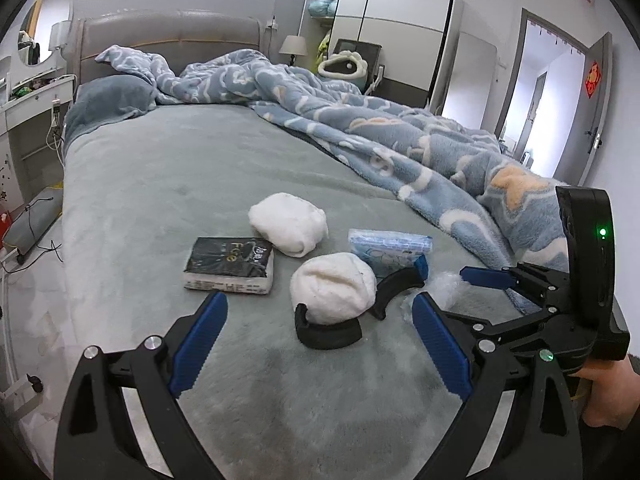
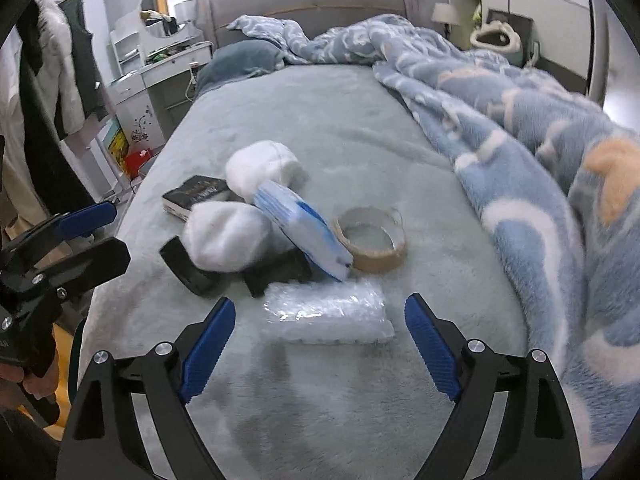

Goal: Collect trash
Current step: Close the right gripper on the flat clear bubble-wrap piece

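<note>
- left wrist view: the left hand-held gripper has its jaws spread wide with nothing between the pads.
- just ahead of it on the bed, slightly right of centre, a white wad sits on a black curved piece. a second white wad lies further ahead.
- ahead and left lies one dark tissue pack; ahead and right, one blue tissue pack and a second black curved piece.
- the right hand-held gripper shows at far right, jaws apart, held by a hand.
- right wrist view: the right hand-held gripper stands open and empty.
- one clear bubble-wrap piece lies directly ahead, centred between the jaws but not touched; its long axis runs across the jaw gap.
- beyond it, ahead and slightly right, lies one tape roll.
- judgement: the right hand-held gripper is nearer the bubble wrap; a short forward, downward advance would seat it.
</note>
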A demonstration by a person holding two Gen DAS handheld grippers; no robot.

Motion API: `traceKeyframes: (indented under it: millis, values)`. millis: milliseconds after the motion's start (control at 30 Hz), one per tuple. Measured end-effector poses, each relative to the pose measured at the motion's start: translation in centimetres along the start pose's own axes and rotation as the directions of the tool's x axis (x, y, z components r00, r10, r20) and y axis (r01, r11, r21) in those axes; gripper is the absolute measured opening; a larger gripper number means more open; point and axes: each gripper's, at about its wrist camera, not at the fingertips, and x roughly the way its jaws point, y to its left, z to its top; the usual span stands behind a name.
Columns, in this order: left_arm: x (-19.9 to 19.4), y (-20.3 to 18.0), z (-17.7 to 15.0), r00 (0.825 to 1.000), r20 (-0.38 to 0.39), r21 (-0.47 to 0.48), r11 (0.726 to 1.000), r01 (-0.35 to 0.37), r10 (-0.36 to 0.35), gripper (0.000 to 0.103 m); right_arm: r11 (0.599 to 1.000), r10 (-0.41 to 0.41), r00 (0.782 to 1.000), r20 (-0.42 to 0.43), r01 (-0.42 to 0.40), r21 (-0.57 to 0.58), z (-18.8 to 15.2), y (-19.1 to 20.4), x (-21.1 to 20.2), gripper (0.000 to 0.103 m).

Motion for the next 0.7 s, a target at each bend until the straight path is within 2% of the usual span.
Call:
traceKeyframes:
  millis: [233, 367, 400, 433, 533, 700]
  values:
    - [2.2, -0.1, 0.3, 0.999, -0.038, 0.017, 1.0, -0.007, 0.008, 0.095, 1.0, -0.003, 1.0, -0.02, 0.003, 0.006, -0.4, -0.6, 1.2, 0.088]
    - [3.4, -0.8, 0.2, 0.998, -0.067, 0.067, 0.998, -0.009, 0.014, 0.095, 1.0, 0.011, 1.0, -0.025, -0.01, 0.013, -0.3, -0.9, 2.0, 0.087]
    - [3.7, -0.9, 0.2, 0.997, -0.075, 0.073, 0.997, -0.005, 0.01, 0.095, 1.0, 0.005, 1.0, -0.025, -0.005, 0.003, -0.3, -0.8, 2.1, 0.084]
    - [4.0, -1.0, 0.2, 0.997, -0.083, 0.078, 0.997, 0.001, 0.005, 0.095, 1.0, 0.001, 1.0, -0.029, -0.001, -0.006, -0.4, -0.7, 2.2, 0.075]
    - [4.7, -1.6, 0.1, 0.995, -0.102, 0.09, 0.996, 0.019, -0.01, 0.095, 0.999, 0.016, 0.999, -0.033, -0.017, -0.031, -0.3, -0.5, 2.3, 0.068]
    - [5.4, -1.7, 0.3, 0.994, -0.107, 0.086, 0.996, 0.012, -0.003, 0.095, 0.999, 0.015, 1.0, -0.013, -0.016, -0.042, -0.4, -1.0, 1.7, 0.066]
